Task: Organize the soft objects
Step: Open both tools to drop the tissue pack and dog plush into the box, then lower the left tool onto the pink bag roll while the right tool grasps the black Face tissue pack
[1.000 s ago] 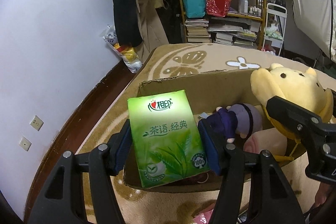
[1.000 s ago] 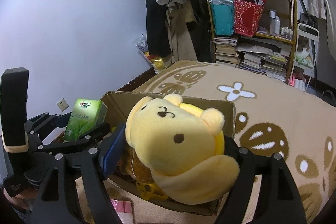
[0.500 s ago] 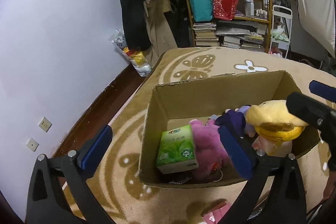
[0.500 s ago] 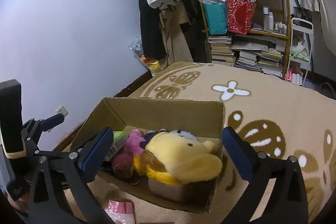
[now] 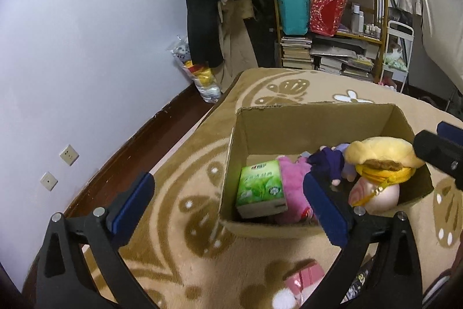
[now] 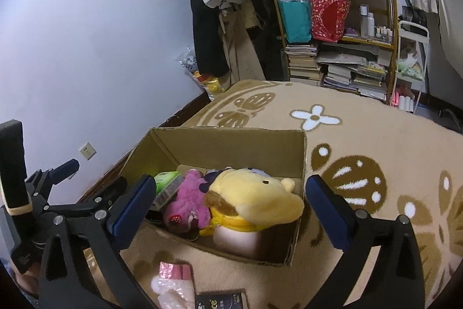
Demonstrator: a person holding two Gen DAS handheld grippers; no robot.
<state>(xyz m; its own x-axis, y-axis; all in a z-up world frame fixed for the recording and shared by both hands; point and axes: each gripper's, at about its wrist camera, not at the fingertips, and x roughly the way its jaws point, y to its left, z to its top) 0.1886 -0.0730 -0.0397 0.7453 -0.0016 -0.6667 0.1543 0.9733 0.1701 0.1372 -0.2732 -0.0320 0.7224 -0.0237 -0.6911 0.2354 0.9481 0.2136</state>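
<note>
Carpet | cardboard box full | pink packet outside, near

A second ago the left gripper clamped the green tissue pack; now its jaws stand wide and empty, and the pack lies in the cardboard box at lower centre of the left view, against the pink plush. The right gripper held the yellow bear then; its jaws are likewise spread with nothing between them, and the bear lies inside the box beside the pink plush.
</note>
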